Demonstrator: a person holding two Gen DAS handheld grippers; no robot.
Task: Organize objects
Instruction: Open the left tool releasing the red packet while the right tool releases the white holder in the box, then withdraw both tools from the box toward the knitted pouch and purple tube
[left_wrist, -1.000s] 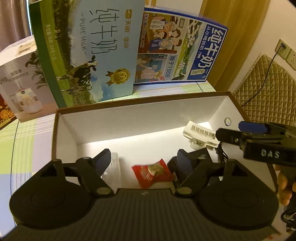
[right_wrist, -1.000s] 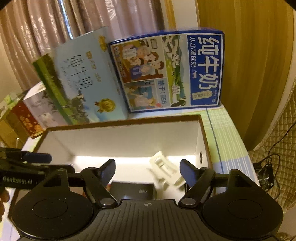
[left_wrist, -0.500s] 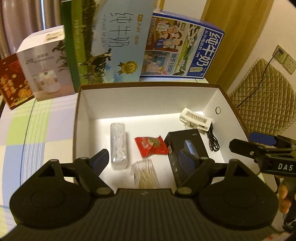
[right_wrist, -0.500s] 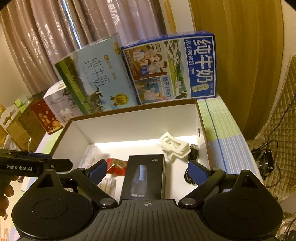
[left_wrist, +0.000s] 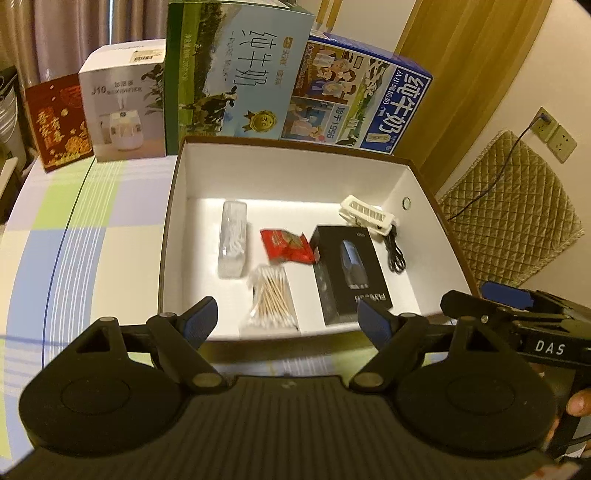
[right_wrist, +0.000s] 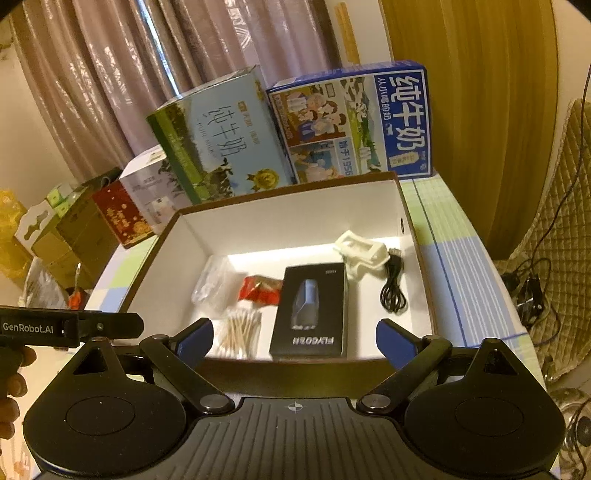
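Observation:
An open brown box with a white inside (left_wrist: 295, 177) (right_wrist: 295, 218) sits on the table. In it lie a clear plastic case (left_wrist: 232, 238), a red snack packet (left_wrist: 286, 245) (right_wrist: 260, 290), a bag of cotton swabs (left_wrist: 271, 297) (right_wrist: 238, 332), a black product box (left_wrist: 349, 275) (right_wrist: 312, 308), a white clip (left_wrist: 365, 216) (right_wrist: 360, 253) and a black cable (left_wrist: 395, 251) (right_wrist: 393, 286). My left gripper (left_wrist: 288, 321) is open, held above the box's near edge with nothing in it. My right gripper (right_wrist: 295, 338) is also open and holds nothing.
Two milk cartons (left_wrist: 236, 77) (left_wrist: 354, 107) stand behind the box, with a white humidifier box (left_wrist: 125, 110) and a red box (left_wrist: 59, 118) to their left. A quilted chair (left_wrist: 513, 206) stands at the right. The checked tablecloth (left_wrist: 92, 240) lies bare at the left.
Both grippers have pulled back and up from inside the box, so the whole box and all its contents now show. Both stayed open with nothing held.

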